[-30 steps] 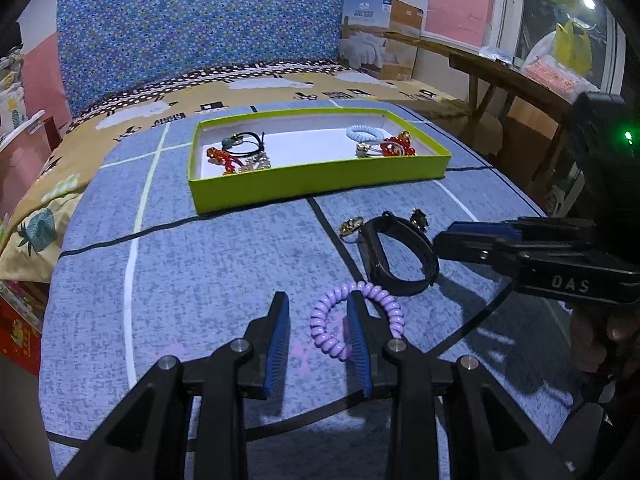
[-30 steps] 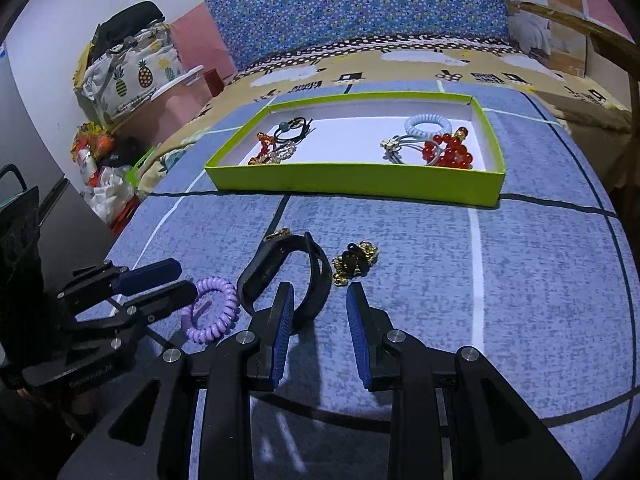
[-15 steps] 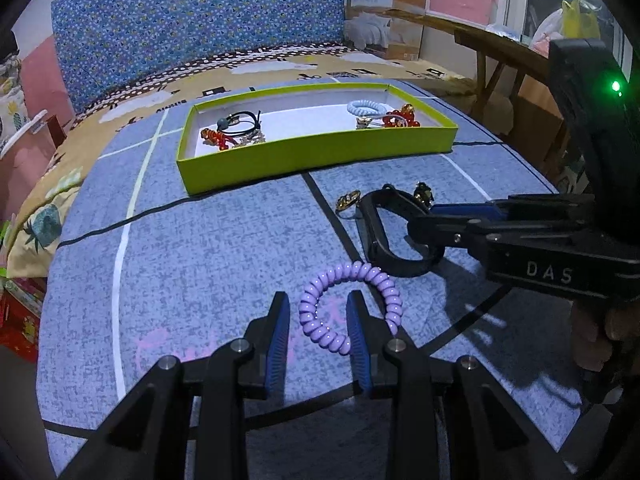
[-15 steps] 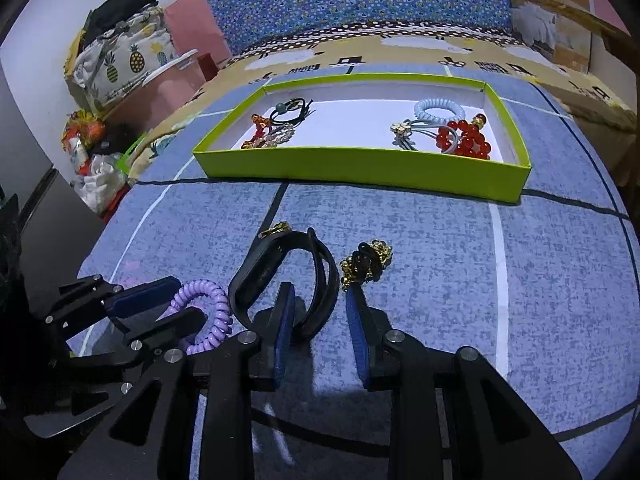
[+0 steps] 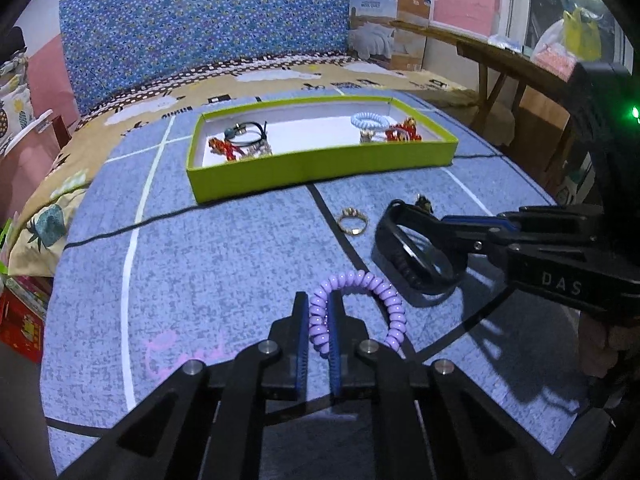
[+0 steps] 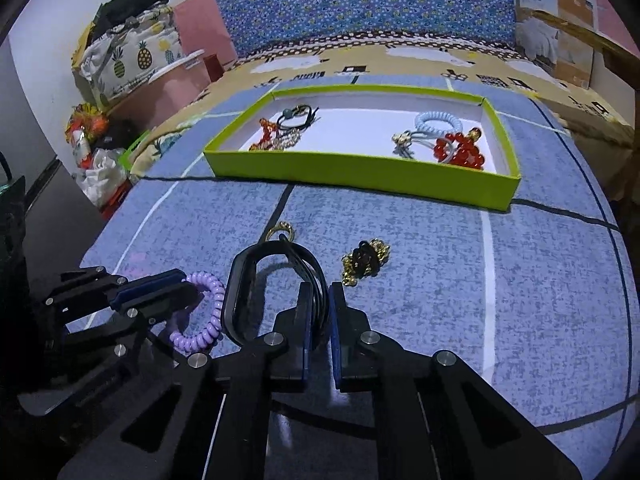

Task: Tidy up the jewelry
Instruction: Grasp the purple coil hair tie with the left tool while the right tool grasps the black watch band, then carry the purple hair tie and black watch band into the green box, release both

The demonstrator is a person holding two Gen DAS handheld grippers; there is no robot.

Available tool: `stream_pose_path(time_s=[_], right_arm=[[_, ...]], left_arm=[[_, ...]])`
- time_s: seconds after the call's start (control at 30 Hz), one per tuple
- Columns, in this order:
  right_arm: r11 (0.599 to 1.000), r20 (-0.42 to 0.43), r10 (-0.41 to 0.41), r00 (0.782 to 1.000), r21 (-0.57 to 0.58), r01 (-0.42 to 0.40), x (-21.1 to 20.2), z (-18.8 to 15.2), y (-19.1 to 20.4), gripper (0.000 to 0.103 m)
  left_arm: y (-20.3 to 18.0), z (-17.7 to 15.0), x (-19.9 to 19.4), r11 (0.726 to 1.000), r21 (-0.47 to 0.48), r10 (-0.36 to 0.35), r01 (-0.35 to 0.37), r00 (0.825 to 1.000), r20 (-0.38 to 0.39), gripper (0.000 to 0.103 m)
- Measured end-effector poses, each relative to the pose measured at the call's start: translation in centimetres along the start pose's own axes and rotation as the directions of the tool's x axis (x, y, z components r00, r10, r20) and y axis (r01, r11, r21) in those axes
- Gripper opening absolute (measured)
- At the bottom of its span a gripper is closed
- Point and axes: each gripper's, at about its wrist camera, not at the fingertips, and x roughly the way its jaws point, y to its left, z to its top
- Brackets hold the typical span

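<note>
Left gripper fingers pinching purple coil band, right gripper fingers clamping black bracelet

A: Any lettering readable?
B: "DAS", in pale capitals on the black body of the right hand-held gripper, at three o'clock in the left wrist view.
A: The cardboard box at one o'clock?
B: Its print is too blurred.

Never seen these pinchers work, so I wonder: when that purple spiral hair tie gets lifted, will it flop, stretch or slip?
The purple spiral hair tie will probably droop somewhat, since the left gripper pinches only one side of the loop. Its springy-looking coils may stretch slightly. Slipping seems unlikely: the bumpy coils sit between ridged blue pads.
</note>
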Motion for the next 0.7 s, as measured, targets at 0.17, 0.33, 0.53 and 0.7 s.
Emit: stream_pose_path(time_s=[0.17, 0.33, 0.53, 0.7], right_arm=[[1.000, 0.033, -0.006, 0.999, 0.008, 0.006, -1.0, 0.6, -0.3, 0.007], [1.000, 0.058, -0.021, 0.998, 0.011, 0.020, -1.6, 1.7, -0.9, 0.007], [0.999, 0.099, -0.054, 0.994, 0.016, 0.052, -2.1, 4.4, -2.3, 0.007], [0.997, 0.123, -0.072, 0.990, 0.025, 0.069, -1.8, 6.8, -3.5, 0.007]], left_arm=[[0.5, 1.0, -0.6, 1.000, -0.010, 0.005, -0.005, 1.000, 0.031, 0.010], [1.1, 2.9, -0.6, 1.000, -0.015, 0.020, -0.019, 0.997, 0.068, 0.010], [1.9, 5.7, 0.2, 0.999, -0.021, 0.042, -0.040, 0.994, 0.100, 0.010], [2.6, 8.2, 1.4, 0.999, -0.020, 0.044, -0.042, 0.991, 0.123, 0.010]])
